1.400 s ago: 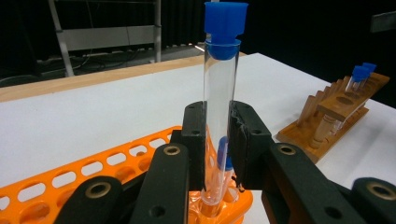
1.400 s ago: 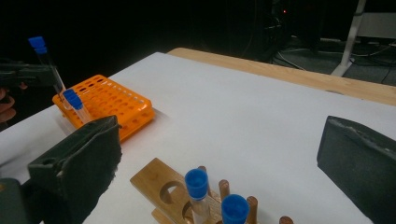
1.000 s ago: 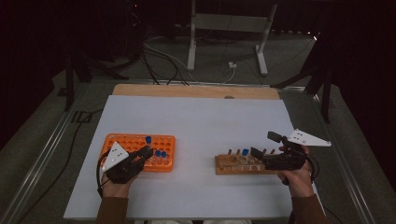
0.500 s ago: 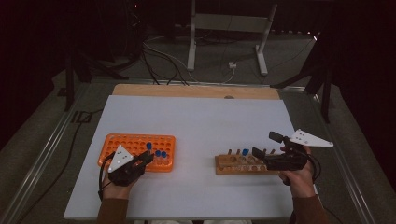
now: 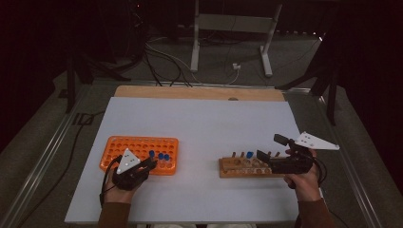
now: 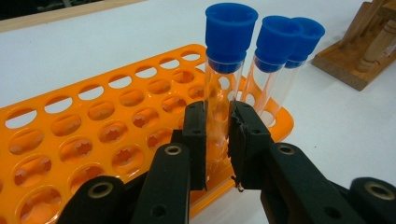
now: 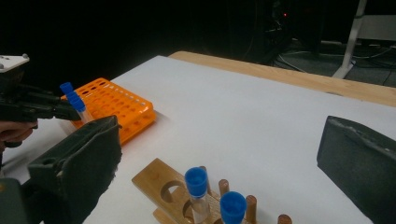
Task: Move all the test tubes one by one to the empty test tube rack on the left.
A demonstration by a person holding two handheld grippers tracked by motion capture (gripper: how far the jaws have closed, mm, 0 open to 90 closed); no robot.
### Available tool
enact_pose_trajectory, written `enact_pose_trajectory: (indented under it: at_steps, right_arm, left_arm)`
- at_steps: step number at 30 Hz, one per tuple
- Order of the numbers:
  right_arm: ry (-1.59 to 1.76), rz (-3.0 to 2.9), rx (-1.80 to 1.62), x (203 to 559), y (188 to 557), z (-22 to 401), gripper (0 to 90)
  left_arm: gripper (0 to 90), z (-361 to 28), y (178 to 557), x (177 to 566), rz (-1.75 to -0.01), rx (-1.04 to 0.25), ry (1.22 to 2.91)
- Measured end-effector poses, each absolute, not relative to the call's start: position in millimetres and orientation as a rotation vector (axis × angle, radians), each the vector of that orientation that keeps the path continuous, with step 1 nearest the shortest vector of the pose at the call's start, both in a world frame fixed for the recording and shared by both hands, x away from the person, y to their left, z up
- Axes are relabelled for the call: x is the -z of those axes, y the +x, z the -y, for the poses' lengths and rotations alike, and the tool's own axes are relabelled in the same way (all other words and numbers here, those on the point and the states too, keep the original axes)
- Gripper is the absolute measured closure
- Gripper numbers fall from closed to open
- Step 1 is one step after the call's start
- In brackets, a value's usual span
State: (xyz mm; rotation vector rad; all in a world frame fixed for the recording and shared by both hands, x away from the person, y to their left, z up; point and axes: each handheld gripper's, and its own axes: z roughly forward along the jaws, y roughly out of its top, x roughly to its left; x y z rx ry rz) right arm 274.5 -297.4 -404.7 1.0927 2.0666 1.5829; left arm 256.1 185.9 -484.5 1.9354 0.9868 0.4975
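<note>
Blue-capped and clear, the test tube [image 6: 223, 70] stands upright in the near edge of the orange rack [image 6: 93, 135] with my left gripper [image 6: 218, 135] clamped on its glass, while my right gripper [image 7: 219, 158] hangs wide open and empty over the wooden rack [image 7: 173, 191].

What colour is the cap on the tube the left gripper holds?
Blue cap, clearest in the left gripper view.

wooden rack [image 7: 187, 196] cut off below, its tube count perhaps unclear
</note>
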Motion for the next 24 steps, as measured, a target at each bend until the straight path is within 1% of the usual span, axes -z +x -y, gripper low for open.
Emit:
enact_pose_trajectory:
  at_steps: [14,24]
  right_arm:
    - [1.094,-2.071,-1.580,406.5,275.3,297.0,0.0]
    - [1.092,-2.078,-1.575,407.1,275.3,295.6,0.0]
  left_arm:
    - [78.8,-178.3,256.7,490.1,-0.998,-0.523,2.003]
    - [78.7,-176.3,255.8,490.5,-0.999,-0.538,2.006]
